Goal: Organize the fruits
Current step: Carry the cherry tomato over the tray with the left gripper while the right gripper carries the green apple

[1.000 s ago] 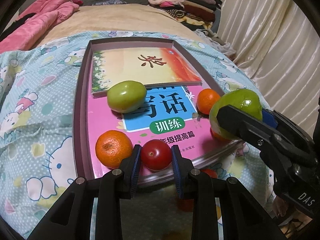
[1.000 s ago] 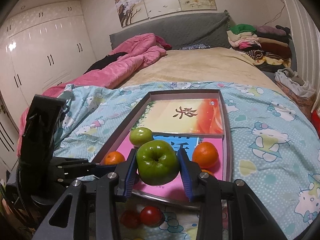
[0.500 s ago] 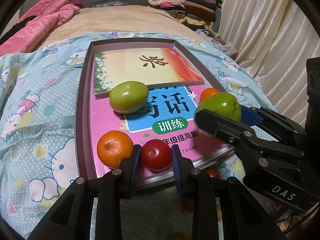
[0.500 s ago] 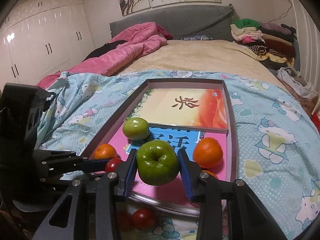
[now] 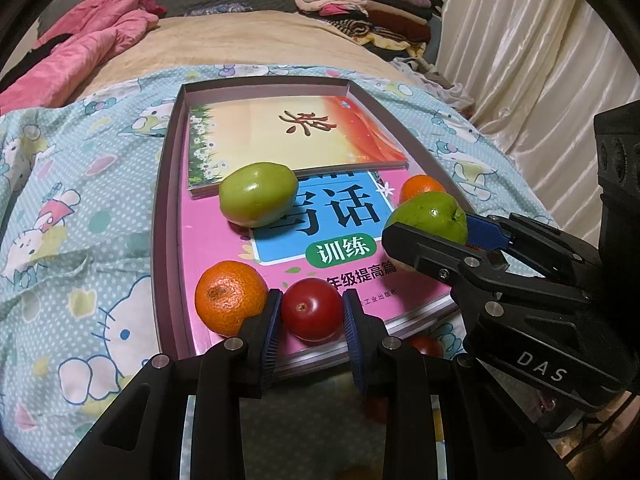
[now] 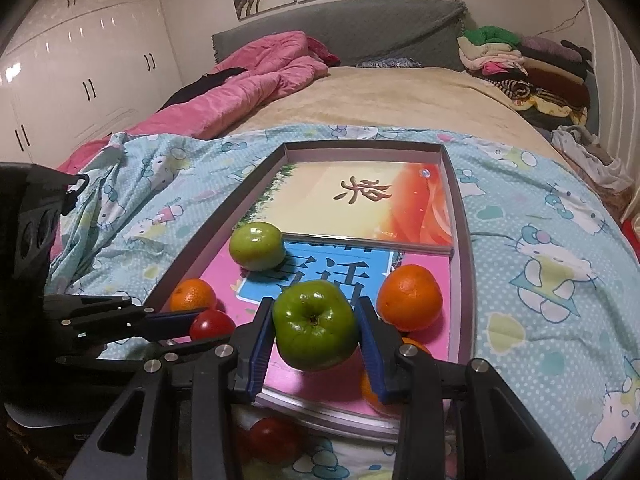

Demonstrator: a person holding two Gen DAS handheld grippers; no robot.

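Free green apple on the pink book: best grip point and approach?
Grip the green apple across its narrower middle, from above. It lies with its long axis sideways, with the upper book close behind it. Both grippers are full, so free one first.

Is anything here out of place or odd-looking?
Yes: the fruit sits on books inside a shallow box lid on the bed, not in a bowl. A red fruit also lies outside the lid, on the blanket at its near edge.
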